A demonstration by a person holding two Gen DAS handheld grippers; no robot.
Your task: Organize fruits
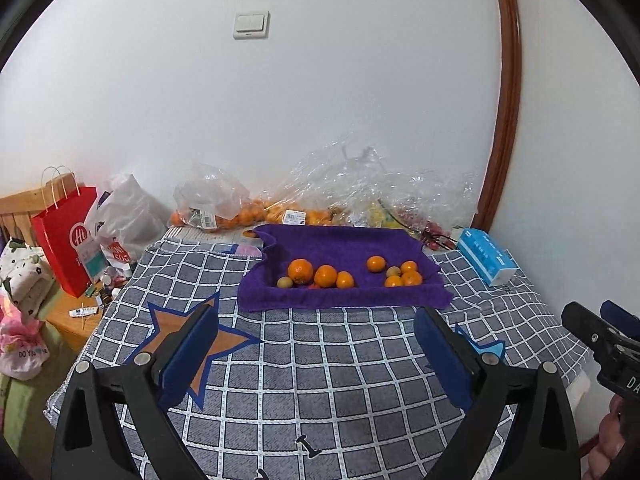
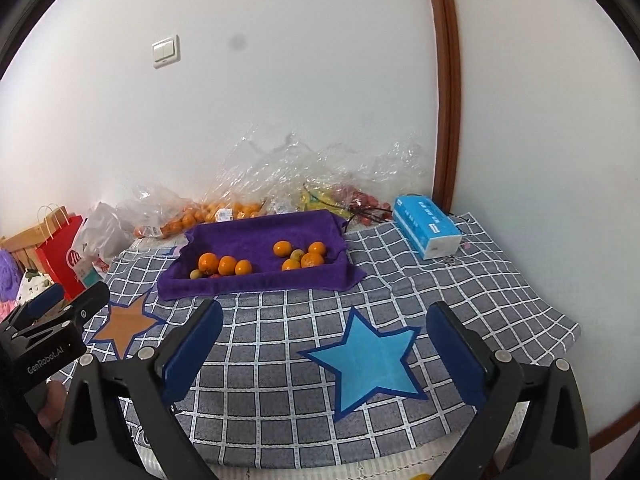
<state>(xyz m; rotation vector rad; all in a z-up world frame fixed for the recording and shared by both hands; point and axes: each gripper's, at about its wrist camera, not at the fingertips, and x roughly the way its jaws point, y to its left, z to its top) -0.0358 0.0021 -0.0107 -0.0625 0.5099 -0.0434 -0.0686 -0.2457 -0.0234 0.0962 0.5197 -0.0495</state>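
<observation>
A purple cloth-lined tray (image 1: 340, 240) (image 2: 260, 234) sits at the far side of the checked tablecloth (image 1: 340, 360). In it lie two clusters of oranges, a left cluster (image 1: 325, 276) (image 2: 227, 265) with a small greenish fruit (image 1: 284, 282), and a right cluster (image 1: 411, 278) (image 2: 312, 259). My left gripper (image 1: 320, 340) hangs open over the cloth in front of the tray, with nothing between its fingers. My right gripper (image 2: 326, 344) is open and empty too, above a blue star patch (image 2: 372, 360). Each gripper shows at the edge of the other's view.
Clear plastic bags of oranges and other fruit (image 1: 224, 208) (image 2: 224, 212) pile against the wall behind the tray. A blue tissue pack (image 1: 486, 256) (image 2: 426, 226) lies at the right. A red paper bag (image 1: 64, 240) and clutter stand off the table's left edge. An orange star patch (image 2: 124, 326) lies front left.
</observation>
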